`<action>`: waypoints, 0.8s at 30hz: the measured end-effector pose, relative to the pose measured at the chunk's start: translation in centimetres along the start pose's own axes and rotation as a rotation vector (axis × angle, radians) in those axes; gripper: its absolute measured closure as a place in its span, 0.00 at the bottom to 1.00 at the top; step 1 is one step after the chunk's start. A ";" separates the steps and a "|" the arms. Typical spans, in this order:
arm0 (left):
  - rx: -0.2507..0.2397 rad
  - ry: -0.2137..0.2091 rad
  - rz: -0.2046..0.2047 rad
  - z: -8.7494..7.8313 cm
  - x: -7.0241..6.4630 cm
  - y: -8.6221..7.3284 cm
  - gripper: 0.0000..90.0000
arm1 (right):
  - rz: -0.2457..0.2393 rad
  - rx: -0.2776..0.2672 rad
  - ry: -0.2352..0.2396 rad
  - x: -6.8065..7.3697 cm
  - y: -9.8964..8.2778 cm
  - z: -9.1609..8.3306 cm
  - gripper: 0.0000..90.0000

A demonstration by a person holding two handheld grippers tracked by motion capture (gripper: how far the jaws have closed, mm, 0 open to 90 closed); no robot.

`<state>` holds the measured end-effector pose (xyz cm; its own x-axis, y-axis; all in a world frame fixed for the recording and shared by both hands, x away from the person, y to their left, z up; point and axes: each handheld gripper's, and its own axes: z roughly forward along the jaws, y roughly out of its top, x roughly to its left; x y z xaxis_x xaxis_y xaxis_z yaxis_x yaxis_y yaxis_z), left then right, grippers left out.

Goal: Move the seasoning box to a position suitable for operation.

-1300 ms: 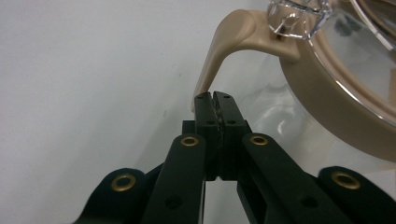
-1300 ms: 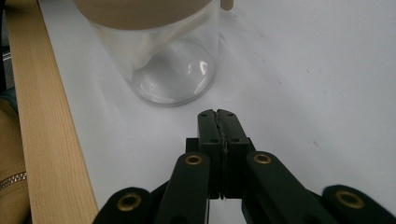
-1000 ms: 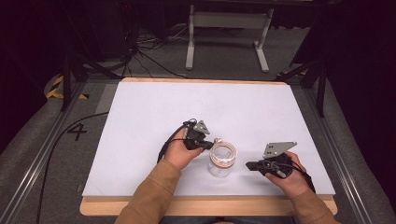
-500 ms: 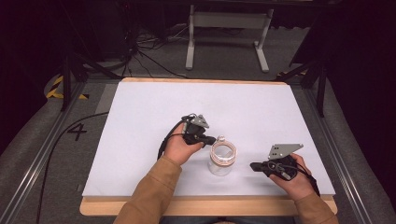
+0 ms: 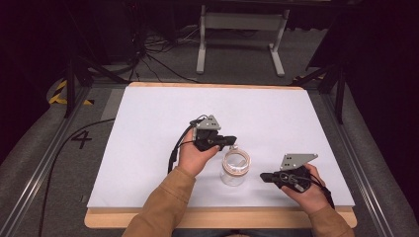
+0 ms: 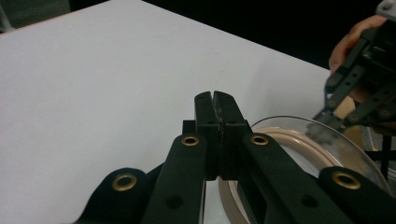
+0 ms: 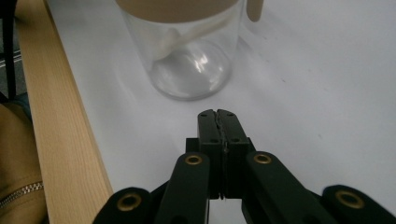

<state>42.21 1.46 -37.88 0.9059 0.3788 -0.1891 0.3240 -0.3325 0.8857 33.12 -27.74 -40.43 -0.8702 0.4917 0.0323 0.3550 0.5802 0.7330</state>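
Clear glass jar with tan rim: near front edge of white counter. Left hand-held gripper, jaws together, at rim; right hand-held gripper, jaws together, beside it

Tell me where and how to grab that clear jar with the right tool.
Probably take the jar by its clear straight wall, below the tan lid band, coming in level from its right, where the right tool already points at it. It stands upright and round, so open the shut jaws wide first.

Showed a clear jar with a tan rim. Lay on a white table edged in pale wood. Wore tan sleeves.
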 end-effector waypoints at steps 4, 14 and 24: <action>-0.013 0.012 0.000 0.3 0.1 -0.2 1.00 | -0.012 -0.027 0.022 0.6 0.7 0.2 1.00; 0.004 0.021 0.011 0.1 0.2 -0.2 1.00 | 0.004 -0.082 0.092 1.7 1.9 0.9 1.00; 0.003 -0.007 0.021 0.1 0.1 -0.1 1.00 | 0.013 -0.118 0.134 2.0 2.4 0.9 1.00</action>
<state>42.33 1.43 -38.08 0.9143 0.3659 -0.1738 0.3060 -0.3428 0.8882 32.51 -24.74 -39.22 -0.9063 0.4033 0.1263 0.3307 0.4907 0.8062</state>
